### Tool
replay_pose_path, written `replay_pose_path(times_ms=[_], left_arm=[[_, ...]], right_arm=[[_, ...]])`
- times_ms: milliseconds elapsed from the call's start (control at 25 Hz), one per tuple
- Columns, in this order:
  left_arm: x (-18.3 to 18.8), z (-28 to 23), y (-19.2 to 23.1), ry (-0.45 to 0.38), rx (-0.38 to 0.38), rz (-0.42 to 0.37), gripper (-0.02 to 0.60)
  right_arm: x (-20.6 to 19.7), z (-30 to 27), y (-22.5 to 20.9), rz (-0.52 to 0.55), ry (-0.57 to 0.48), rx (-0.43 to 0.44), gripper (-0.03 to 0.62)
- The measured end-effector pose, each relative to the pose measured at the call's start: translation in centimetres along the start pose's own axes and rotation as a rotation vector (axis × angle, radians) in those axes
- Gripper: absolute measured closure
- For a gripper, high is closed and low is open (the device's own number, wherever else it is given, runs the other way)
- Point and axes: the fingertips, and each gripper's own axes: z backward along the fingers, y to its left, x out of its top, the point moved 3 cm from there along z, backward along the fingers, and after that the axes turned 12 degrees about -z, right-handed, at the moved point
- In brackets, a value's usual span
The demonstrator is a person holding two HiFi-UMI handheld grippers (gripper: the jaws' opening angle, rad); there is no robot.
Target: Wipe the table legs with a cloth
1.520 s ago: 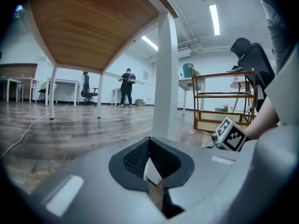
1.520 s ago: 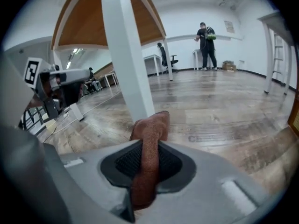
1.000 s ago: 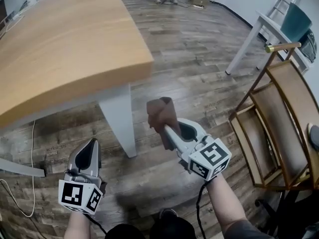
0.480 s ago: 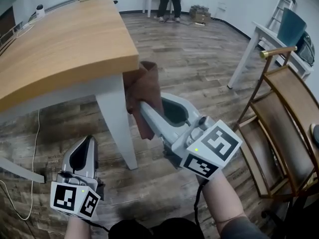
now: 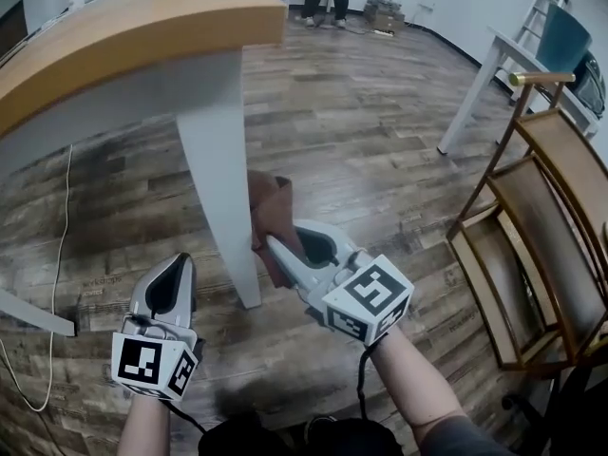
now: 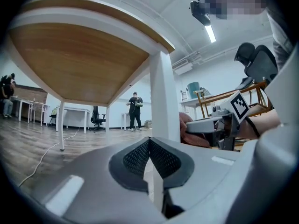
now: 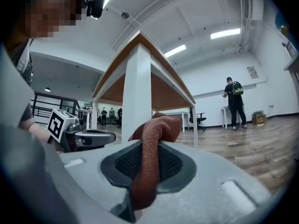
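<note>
The right gripper had its jaws clamped on a rust-brown cloth, which stood up from between the pads in a folded bunch and hung a little below them. In the right gripper view, that cloth filled the gap between the jaws of the gripper, with the square white table leg directly behind it. From the head view the bunch lay against the right-hand face of the white leg, low on its length. It looked to be touching, though the contact line itself could not be made out.

The left gripper hung just to the left of the leg, jaws closed together on nothing, its pads meeting in a thin seam in the left gripper view.

The step in hand appeared to be the stroke along this leg. To do it well, the cloth — not the hard jaw tips — should bear on the paint, so the gripper wanted angling until the soft bunch flattened against the face. Long passes from under the light wooden table top down to the grey-brown plank floor would likely serve best, followed by the other three faces. A firm clamp mattered, since a dragged cloth could work loose.
</note>
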Motion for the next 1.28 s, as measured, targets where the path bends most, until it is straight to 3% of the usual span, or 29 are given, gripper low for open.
replay_pose_path(times_ms=[160, 360, 720, 1040, 1280], left_arm=[[-4.9, -0.4, 0.2, 0.038, 0.009, 0.043, 0.561], [-11.0, -0.1, -0.1, 0.097, -0.008, 0.024, 0.561], [-18.1, 0.6, -1.7, 0.167, -0.038, 0.120, 0.561], [-21.1, 1.2, -2.7, 0.216, -0.045, 0.130, 0.561], [-21.1, 1.1, -2.3, 0.217, -0.054, 0.126, 0.561]], right_arm=[[-6.6, -0.3, -1.4, -0.044, 0.104, -0.022, 0.531], [-13.7, -0.7, -2.7, -0.105, 0.190, -0.052, 0.531], [-25.9, -1.1, -4.5, -0.239, 0.394, -0.136, 0.531], [-33.0, -0.3, -4.5, -0.038, 0.657, -0.137, 0.531], [-32.2, 0.2, -5.3, -0.096, 0.629, -0.171, 0.531]])
